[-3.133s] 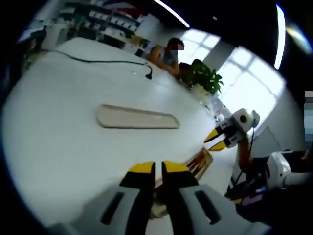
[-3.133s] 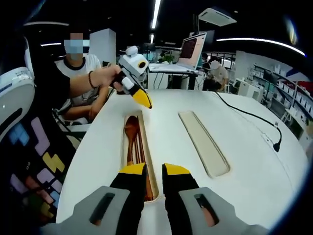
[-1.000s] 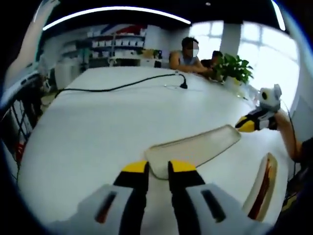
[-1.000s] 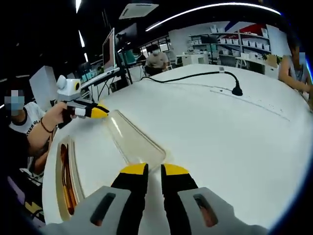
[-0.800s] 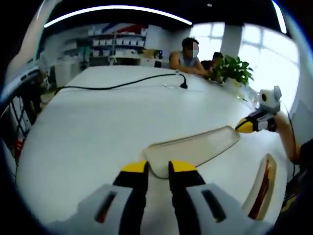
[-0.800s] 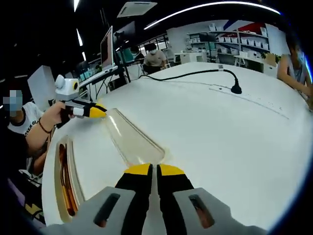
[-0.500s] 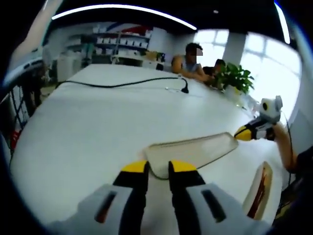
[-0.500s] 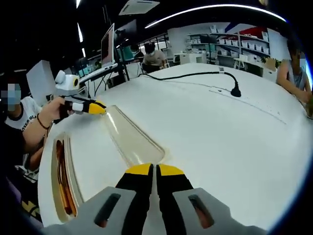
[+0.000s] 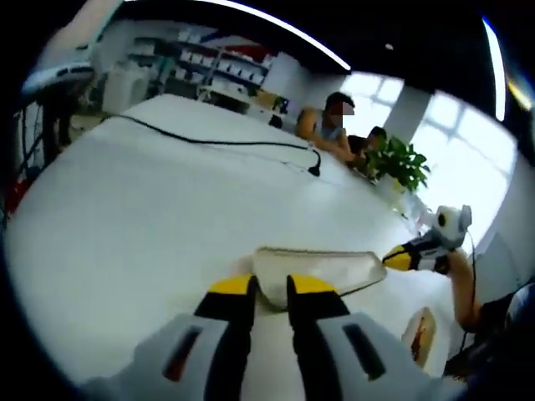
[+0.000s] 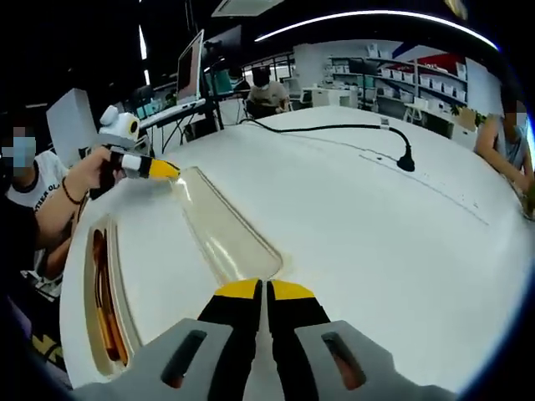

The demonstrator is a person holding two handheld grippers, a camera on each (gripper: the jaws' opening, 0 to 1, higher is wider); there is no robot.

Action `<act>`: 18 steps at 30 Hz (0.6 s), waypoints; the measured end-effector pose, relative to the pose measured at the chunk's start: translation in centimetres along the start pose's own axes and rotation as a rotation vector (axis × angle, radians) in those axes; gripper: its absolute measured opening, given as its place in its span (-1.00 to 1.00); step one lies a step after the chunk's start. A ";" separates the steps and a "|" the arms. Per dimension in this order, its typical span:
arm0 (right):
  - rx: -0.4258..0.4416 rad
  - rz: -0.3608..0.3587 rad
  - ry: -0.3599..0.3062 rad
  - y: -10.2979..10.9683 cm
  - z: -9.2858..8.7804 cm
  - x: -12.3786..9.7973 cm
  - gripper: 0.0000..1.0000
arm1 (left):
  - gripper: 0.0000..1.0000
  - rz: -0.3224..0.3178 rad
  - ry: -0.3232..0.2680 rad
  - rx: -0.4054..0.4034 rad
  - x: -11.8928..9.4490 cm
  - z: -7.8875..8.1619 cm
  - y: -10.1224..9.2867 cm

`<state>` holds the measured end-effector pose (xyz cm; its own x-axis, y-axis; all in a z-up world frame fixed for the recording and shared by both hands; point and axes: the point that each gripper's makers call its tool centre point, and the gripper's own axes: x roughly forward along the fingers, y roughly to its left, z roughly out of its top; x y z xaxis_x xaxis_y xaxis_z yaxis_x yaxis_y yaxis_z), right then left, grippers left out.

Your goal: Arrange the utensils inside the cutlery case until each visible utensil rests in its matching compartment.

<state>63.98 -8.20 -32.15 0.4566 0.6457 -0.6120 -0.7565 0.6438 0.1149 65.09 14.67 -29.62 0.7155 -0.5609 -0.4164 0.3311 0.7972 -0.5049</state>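
- The case base (image 10: 102,294) lies along the table (image 10: 376,251) edge closest to the person, brown utensils (image 10: 102,288) resting lengthwise in it; whether each is in its own compartment is too small to tell.
- The lid (image 10: 224,227), clear and trough-shaped, lies on the table just beside the base, hollow side up by the look of it, held at both ends.
- The left gripper (image 9: 269,288) stands at one end with jaws narrowly apart; I cannot tell whether they pinch the rim.
- The right gripper (image 10: 263,290) has its jaws pressed together at the other end, apparently on the lid's rim.
- To do this step well, both ends should rise level and together, since the lid is long and light and likely to twist.
- Carry it over the base, line up the rounded ends, then lower it without nudging the utensils.
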 end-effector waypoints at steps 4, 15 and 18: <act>-0.007 -0.002 0.000 -0.1 0.0 -0.1 -0.97 | -0.72 -0.042 -0.033 -0.049 -0.3 1.2 -0.7; -0.050 0.004 0.011 0.0 -0.1 -0.2 -0.93 | -0.73 -0.181 -0.035 -0.174 -0.5 2.7 -2.7; -0.055 0.003 0.010 0.0 -0.2 -0.3 -0.92 | -0.75 -0.221 -0.038 -0.197 -0.8 3.1 -3.4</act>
<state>63.77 -8.48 -32.09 0.4503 0.6432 -0.6193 -0.7825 0.6183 0.0733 65.32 13.11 -25.20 0.6631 -0.7045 -0.2530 0.3586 0.5957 -0.7187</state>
